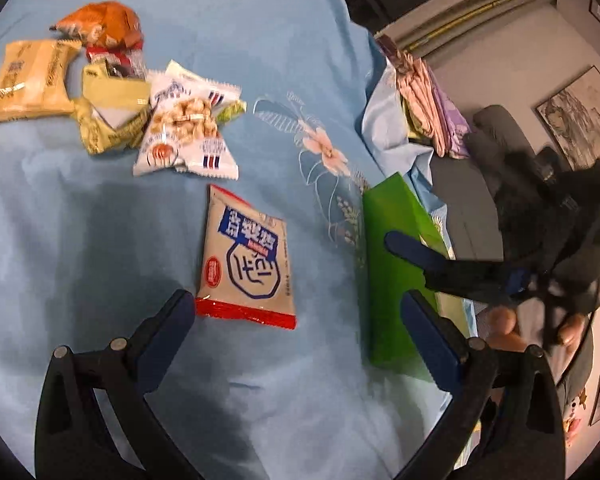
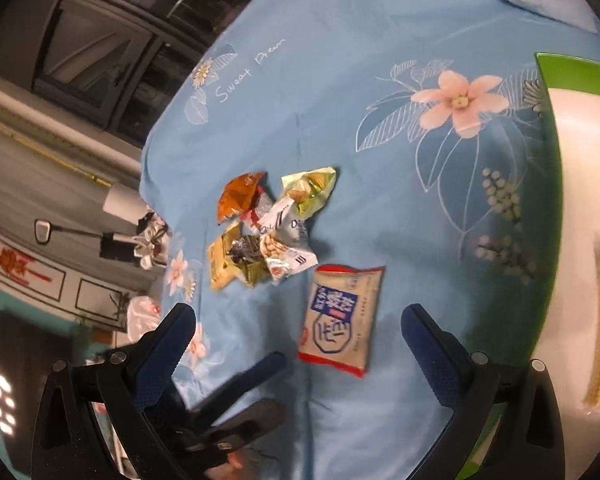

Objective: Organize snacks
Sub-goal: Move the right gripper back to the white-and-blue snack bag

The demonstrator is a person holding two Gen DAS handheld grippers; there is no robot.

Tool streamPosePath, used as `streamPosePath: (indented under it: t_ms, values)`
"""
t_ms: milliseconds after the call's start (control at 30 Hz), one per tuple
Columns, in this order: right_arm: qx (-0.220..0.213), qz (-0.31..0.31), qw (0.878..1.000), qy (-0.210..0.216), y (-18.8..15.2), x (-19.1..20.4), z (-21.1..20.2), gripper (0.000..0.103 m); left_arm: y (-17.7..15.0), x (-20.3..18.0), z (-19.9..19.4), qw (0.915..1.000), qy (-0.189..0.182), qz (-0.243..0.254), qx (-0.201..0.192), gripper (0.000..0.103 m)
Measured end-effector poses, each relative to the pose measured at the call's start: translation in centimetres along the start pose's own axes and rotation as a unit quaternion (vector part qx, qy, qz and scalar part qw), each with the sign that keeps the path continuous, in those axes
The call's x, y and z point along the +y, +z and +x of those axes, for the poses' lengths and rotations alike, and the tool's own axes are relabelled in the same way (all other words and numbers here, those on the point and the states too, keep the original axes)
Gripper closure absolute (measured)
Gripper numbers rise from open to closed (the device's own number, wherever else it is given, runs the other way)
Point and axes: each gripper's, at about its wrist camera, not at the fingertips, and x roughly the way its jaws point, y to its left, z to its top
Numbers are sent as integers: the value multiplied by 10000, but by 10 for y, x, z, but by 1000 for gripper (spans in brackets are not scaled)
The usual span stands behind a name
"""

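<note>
Snack pile (image 1: 112, 92) waits near the bedspread's (image 1: 80, 220) far-left edge. One beige packet (image 1: 246, 258) lies apart mid-cloth. Left gripper (image 1: 298, 334) spread, empty; right gripper (image 2: 298, 338) likewise. Green box (image 2: 556, 216) at right edge holds one packet — mostly unsorted, I'd say.

Left tongs (image 1: 298, 314) agape; right tongs (image 2: 298, 326) agape, both empty.
</note>
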Motion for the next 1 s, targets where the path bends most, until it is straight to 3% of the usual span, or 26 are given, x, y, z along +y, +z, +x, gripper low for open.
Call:
streamPosePath:
  t_ms: [67,200,367,467,533,700,1000]
  values:
    - [187,96,9997,95,0,1,13,0,-1,3,6,9999,12,67,129,0]
    - [467,554,9966,390,-7,-6,44,0,-7,8,9,9999,65,93,15,1]
    - [509,1136,9922,-66,-7,-39,60,0,-9,14,6,9996,-223,145,-80,1]
    - [710,1463,9861,329,-12,-61,71,0,-13,14,6,9994,-249,245,-60,1]
    - [587,1247,9893,475,-14,-62,69,0,-14,13,7,9995,-191,262,-50,1]
    - [135,684,9974,-191,-12,-56,53,0,-15,13,6,9994,-112,310,-43,1]
    - [-305,855,9947,-491,-13,-82,8,0,-12,6,13,9989,45,461,-47,1]
